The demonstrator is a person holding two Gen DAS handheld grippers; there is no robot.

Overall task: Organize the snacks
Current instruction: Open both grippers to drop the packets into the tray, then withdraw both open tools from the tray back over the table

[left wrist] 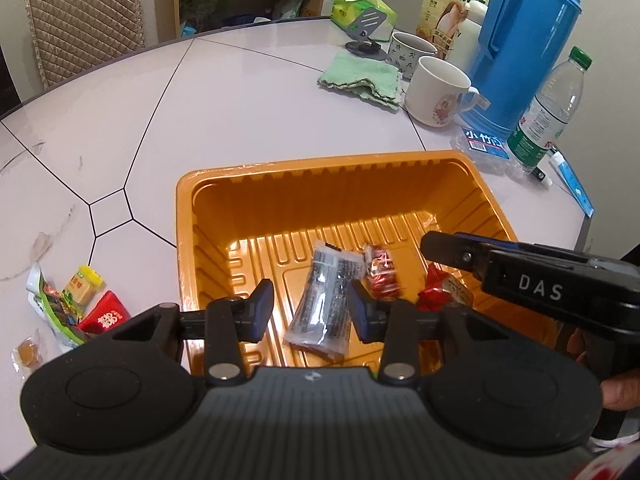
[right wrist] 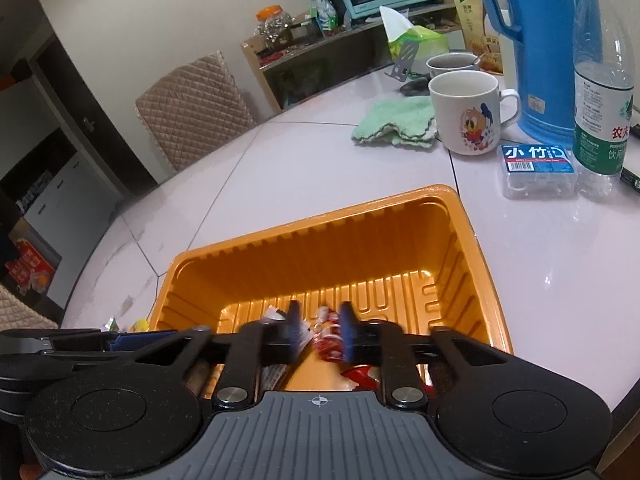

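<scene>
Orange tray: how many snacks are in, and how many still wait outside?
Done: the orange tray holds a clear dark-printed packet and at least two red-wrapped sweets. In hand: nothing; the left gripper and right gripper both hang open over the tray. Left: a small pile of snacks on the table beside the tray, perhaps four or five.

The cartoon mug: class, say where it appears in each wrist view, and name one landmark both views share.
Left wrist view: cartoon mug, upper right, beyond the orange tray.
Right wrist view: cartoon mug, upper right.
Shared landmark: green cloth, lying just left of it.
</scene>
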